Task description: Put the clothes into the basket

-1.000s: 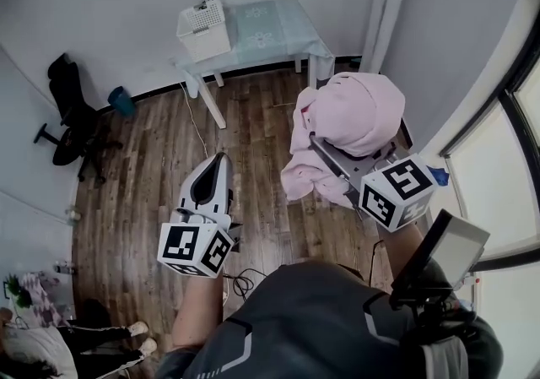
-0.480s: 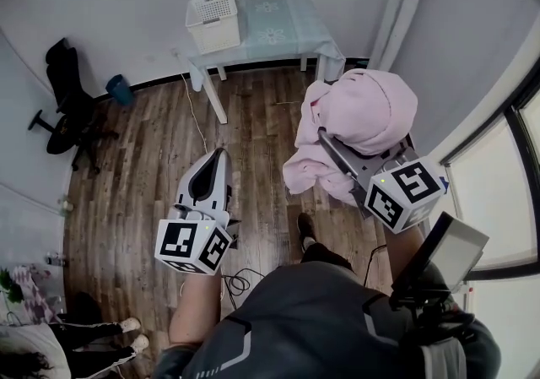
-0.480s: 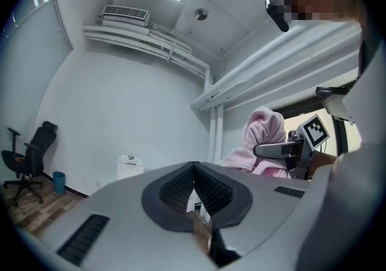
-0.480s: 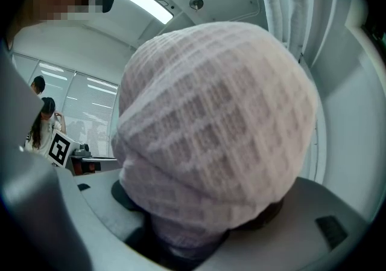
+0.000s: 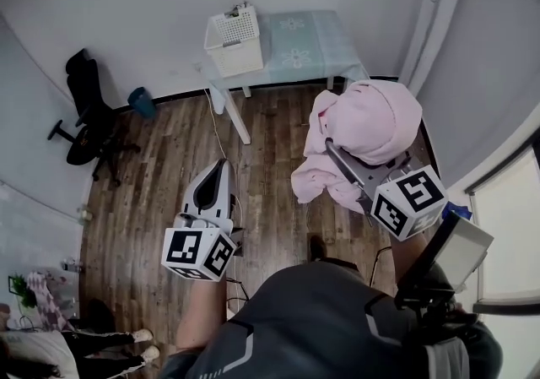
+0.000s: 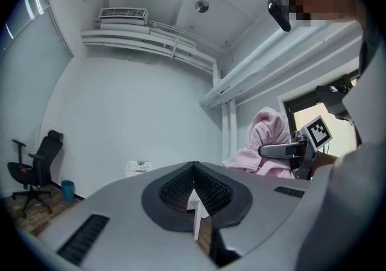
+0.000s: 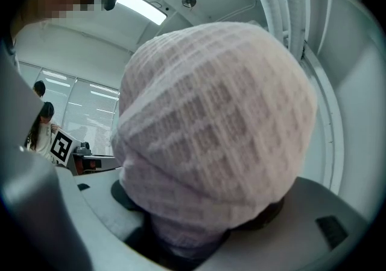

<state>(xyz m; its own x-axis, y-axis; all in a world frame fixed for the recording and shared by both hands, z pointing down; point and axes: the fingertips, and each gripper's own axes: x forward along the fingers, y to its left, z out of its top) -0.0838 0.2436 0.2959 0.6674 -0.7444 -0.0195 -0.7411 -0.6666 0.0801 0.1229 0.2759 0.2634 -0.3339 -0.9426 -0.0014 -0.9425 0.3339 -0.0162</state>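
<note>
A bulky pink garment [image 5: 369, 126] is bunched between the jaws of my right gripper [image 5: 336, 154], which is shut on it; its folds hang down over the jaws. It fills the right gripper view [image 7: 211, 125] and hides the fingertips. My left gripper [image 5: 219, 170] is held level at the left, shut and with nothing in it; its jaw tips meet in its own view [image 6: 194, 167]. The white slatted basket [image 5: 234, 38] stands at the left end of a small table [image 5: 312, 48] with a pale blue cloth, ahead of both grippers. The left gripper view also shows the basket [image 6: 139, 168].
A black office chair [image 5: 89, 120] and a blue bin [image 5: 142, 102] stand by the left wall. A white cable [image 5: 221, 137] trails from the table across the wooden floor. A white pipe [image 5: 432, 10] runs up the corner. A person's legs [image 5: 101, 343] lie at the lower left.
Both grippers and the pink garment have been carried toward the table. The table and basket sit lower and further right in the head view. The grip is unchanged.
</note>
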